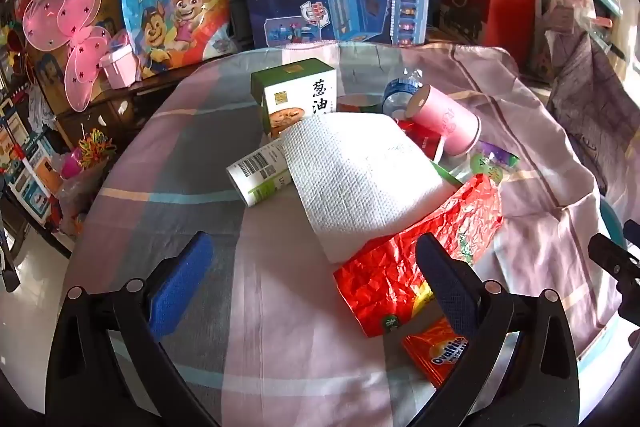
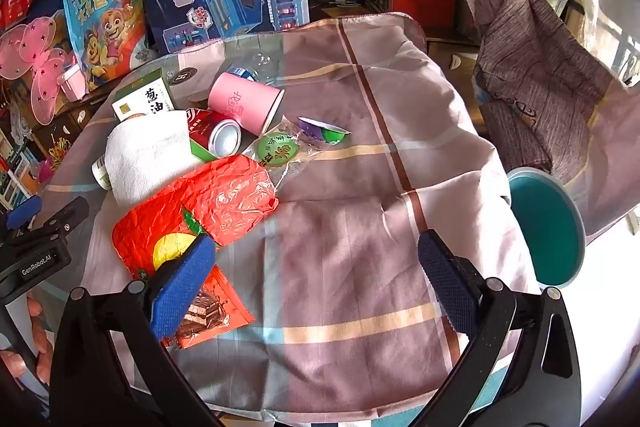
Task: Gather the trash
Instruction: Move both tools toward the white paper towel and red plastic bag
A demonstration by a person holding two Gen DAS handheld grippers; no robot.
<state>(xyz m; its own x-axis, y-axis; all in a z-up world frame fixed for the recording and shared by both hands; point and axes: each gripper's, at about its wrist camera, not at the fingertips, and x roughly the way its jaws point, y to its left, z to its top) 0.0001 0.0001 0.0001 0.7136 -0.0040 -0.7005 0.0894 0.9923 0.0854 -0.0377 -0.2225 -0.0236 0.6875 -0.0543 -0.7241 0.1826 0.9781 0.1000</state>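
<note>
Cluttered room, toy boxes and gift bags stacked behind a round table (image 2: 360, 227) draped in a pink, grey and brown checked cloth, strong sunlight from the right. All trash heaped on the table's left-centre, nothing gathered yet by the look of it.

Pile contents: white paper towel (image 1: 352, 179) draped over the middle; crumpled red wrapper (image 2: 200, 207) nearest the camera; orange Ovaltine sachet (image 1: 440, 351) just in front of it; green biscuit box (image 1: 296, 95) upright at the back; pink paper cup (image 2: 244, 101) on its side; red can (image 2: 216, 133) on its side, touching the towel; clear plastic bottle (image 2: 256, 65) behind the cup; clear wrapper with green label (image 2: 276, 149); barcode-labelled carton (image 1: 256, 175) poking out from under the towel.

Teal bin (image 2: 548, 227) off the table's right edge, well apart from the pile; visible part of its inside looks empty. Judgement: task at the very start, every item left to move.

Left gripper (image 1: 316, 279) spread wide, empty, over the near cloth, right pad above the red wrapper. Right gripper (image 2: 316, 283) spread wide, empty, left pad over the sachet, no contact evident.

Hidden or unclear: bin bottom cut off by the cloth's edge; whatever lies under the towel; carton's far end; small purple-green item (image 2: 320, 129) beside the label wrapper not identifiable.
</note>
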